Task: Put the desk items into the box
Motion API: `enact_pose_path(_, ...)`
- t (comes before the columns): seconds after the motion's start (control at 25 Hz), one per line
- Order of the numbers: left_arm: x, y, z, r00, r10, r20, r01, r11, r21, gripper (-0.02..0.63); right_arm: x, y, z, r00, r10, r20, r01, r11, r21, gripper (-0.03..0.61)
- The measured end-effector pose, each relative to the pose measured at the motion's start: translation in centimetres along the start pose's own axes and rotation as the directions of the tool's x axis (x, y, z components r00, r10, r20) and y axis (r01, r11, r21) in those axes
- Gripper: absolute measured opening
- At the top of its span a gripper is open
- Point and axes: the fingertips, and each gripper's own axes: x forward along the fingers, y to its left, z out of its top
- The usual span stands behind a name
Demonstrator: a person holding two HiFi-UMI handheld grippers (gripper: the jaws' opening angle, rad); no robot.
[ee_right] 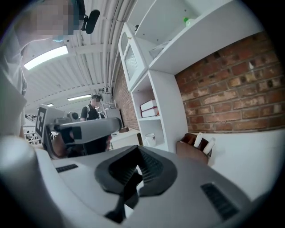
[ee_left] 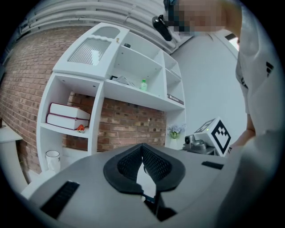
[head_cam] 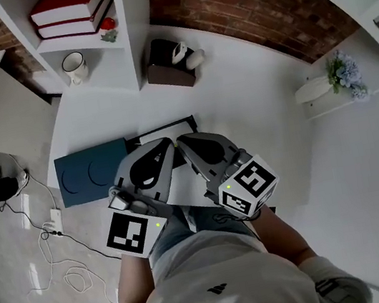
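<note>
Both grippers are held side by side close to the person's body, over the desk's near edge. My left gripper (head_cam: 168, 142) (ee_left: 142, 147) is shut, its dark pads meeting at the tip with nothing between them. My right gripper (head_cam: 182, 141) (ee_right: 137, 149) is shut and empty too. Just beyond their tips lies a flat white thing with a black border (head_cam: 167, 127), partly hidden by the jaws. A dark blue flat box (head_cam: 92, 173) lies to its left. A brown holder (head_cam: 169, 63) (ee_right: 196, 149) with white items stands at the back of the desk.
A white mug (head_cam: 74, 66) (ee_left: 52, 159) stands under the shelf unit, with red books (head_cam: 70, 8) (ee_left: 69, 116) above it. A small flower vase (head_cam: 343, 73) (ee_left: 176, 130) sits at the right by the brick wall. Cables lie on the floor at left.
</note>
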Motion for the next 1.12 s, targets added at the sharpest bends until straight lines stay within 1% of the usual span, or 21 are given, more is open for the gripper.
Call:
enact_pose_path(0.24,1.5,-1.9,0.2,0.998,-0.064,-0.001,0.064,0.998,0.011,0.012,-2.5,-0.4,2.7,0.997,-0.03,0.076,0.032,0.999,-0.019,0.008)
enact_pose_path(0.48,2.6,-3.7,0.4,0.993,-0.117,-0.007,0.117,0.993,0.018,0.012,-4.8,-0.7,4.0,0.99,-0.067,0.123,0.07,0.997,-0.021,0.008)
enact_pose_path(0.88,4.1,-6.3,0.7,0.982,-0.186,-0.011,0.186,0.982,0.038,0.012,-7.9,-1.3,5.2,0.979,-0.111,0.172,0.117,0.993,-0.029,0.008)
enact_pose_path(1.12,4.7,-7.4,0.8,0.978,-0.21,-0.015,0.21,0.977,0.043,0.013,-9.1,-1.8,5.1,0.974,-0.132,0.183,0.136,0.991,-0.013,0.008)
